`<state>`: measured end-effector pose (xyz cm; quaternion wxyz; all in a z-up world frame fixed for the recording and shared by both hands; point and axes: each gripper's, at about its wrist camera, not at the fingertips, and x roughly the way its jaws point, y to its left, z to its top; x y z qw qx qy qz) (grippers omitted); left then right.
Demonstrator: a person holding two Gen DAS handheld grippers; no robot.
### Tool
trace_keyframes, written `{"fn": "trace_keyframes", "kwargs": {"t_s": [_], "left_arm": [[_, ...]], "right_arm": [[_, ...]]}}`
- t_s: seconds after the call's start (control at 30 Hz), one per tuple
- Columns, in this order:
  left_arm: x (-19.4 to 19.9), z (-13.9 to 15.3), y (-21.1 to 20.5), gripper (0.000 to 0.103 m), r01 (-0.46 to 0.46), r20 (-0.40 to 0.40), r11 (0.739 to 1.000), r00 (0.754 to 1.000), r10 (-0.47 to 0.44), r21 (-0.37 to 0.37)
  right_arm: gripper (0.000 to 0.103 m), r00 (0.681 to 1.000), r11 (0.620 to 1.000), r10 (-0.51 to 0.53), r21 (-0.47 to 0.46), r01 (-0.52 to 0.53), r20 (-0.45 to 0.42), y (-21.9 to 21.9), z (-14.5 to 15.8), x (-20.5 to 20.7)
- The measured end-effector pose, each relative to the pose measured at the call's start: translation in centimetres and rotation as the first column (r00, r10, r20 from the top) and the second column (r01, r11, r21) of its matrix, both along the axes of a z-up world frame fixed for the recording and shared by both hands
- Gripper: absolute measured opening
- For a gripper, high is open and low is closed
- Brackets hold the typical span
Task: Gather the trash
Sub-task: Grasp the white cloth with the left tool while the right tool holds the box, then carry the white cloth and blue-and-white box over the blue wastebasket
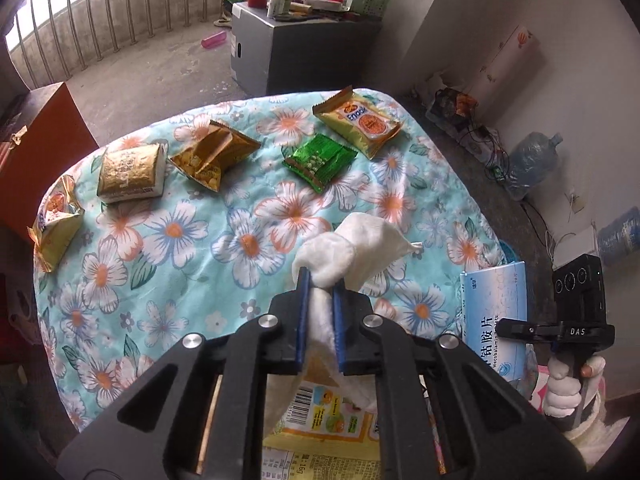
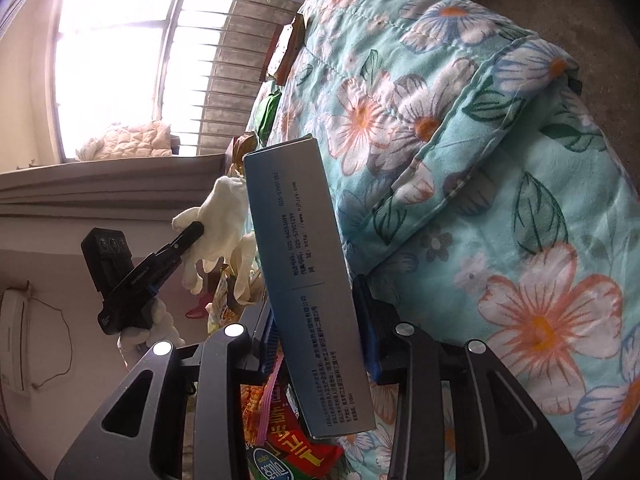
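Note:
My left gripper is shut on a limp white glove, held above the flowered quilt; the right wrist view shows the same glove dangling from it. My right gripper is shut on a long blue-and-white medicine box, which appears at the quilt's right edge as the box. Several snack wrappers lie on the quilt: a yellow biscuit pack, a green one, a crumpled gold bag. Below the grippers lie a yellow wrapper and a red wrapper.
A gold-and-white pack and a yellow pack sit at the quilt's left. Beyond it stand a cluttered grey box and a red-brown cabinet. Water jugs and cables line the right wall.

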<state>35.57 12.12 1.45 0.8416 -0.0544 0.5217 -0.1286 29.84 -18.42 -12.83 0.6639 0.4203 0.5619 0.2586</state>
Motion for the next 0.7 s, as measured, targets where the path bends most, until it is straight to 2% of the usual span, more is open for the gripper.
{"fn": "trace_keyframes", "kwargs": {"t_s": [0.23, 0.37, 0.47, 0.6, 0.7], "left_arm": [[-3.0, 6.5, -0.7, 0.009, -0.008, 0.191, 1.000, 0.982, 0.005, 0.014], [-4.6, 9.0, -2.7, 0.009, 0.026, 0.234, 1.000, 0.972, -0.025, -0.001], [-5.6, 9.8, -5.1, 0.009, 0.071, 0.223, 0.997, 0.973, -0.065, -0.019], [-5.9, 9.3, -10.2, 0.009, 0.148, 0.164, 0.988, 0.977, -0.139, -0.043], [-5.8, 8.4, -15.2, 0.009, 0.229, 0.145, 0.973, 0.964, -0.222, -0.035]], "right_arm": [[0.033, 0.993, 0.997, -0.077, 0.015, 0.076, 0.086, -3.3, 3.1, -2.1], [0.033, 0.982, 0.991, -0.133, 0.037, 0.129, 0.137, -6.2, 4.8, -3.9], [0.033, 0.966, 0.982, -0.189, 0.051, 0.183, 0.176, -9.1, 6.1, -5.5], [0.033, 0.933, 0.957, -0.290, 0.065, 0.283, 0.212, -14.0, 7.0, -8.0], [0.033, 0.899, 0.925, -0.379, 0.047, 0.378, 0.220, -17.9, 7.4, -9.9]]}}
